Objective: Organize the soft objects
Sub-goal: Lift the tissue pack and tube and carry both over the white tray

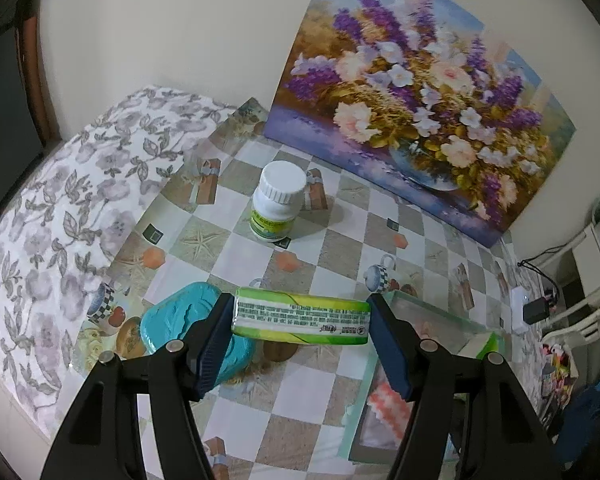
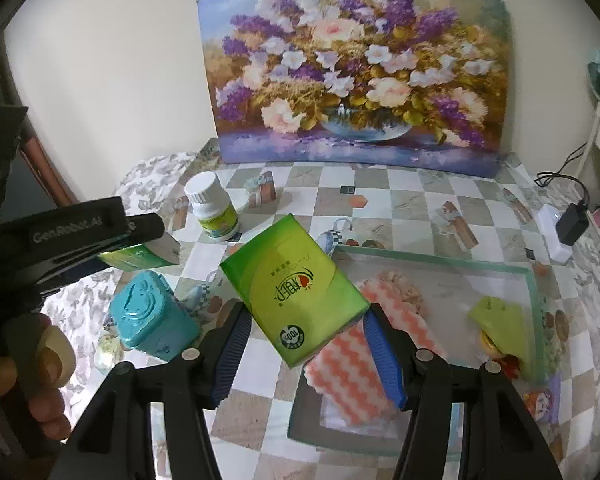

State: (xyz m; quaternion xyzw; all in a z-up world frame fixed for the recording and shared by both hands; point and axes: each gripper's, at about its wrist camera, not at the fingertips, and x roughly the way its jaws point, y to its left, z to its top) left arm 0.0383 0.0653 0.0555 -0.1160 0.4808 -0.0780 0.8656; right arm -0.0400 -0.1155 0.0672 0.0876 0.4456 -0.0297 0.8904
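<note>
Left gripper (image 1: pixel 302 322) clamps a green tissue pack (image 1: pixel 300 320) by its ends; right gripper (image 2: pixel 304 336) clamps a second tissue pack (image 2: pixel 296 292) above the clear tray (image 2: pixel 432 262).

The right gripper (image 2: pixel 306 330) clamps a green tissue pack (image 2: pixel 296 296); tray (image 2: pixel 432 261) apparently below.

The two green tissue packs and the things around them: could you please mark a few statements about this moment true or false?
1. Each gripper holds a green tissue pack. True: left gripper on the left pack, right gripper on the right pack.
2. The white bottle lies on its side. False: it stands upright, capped.
3. The glass tray holds a pink-and-white cloth. True.
4. The teal tin sits inside the tray. False: it sits on the tablecloth, left of it.
</note>
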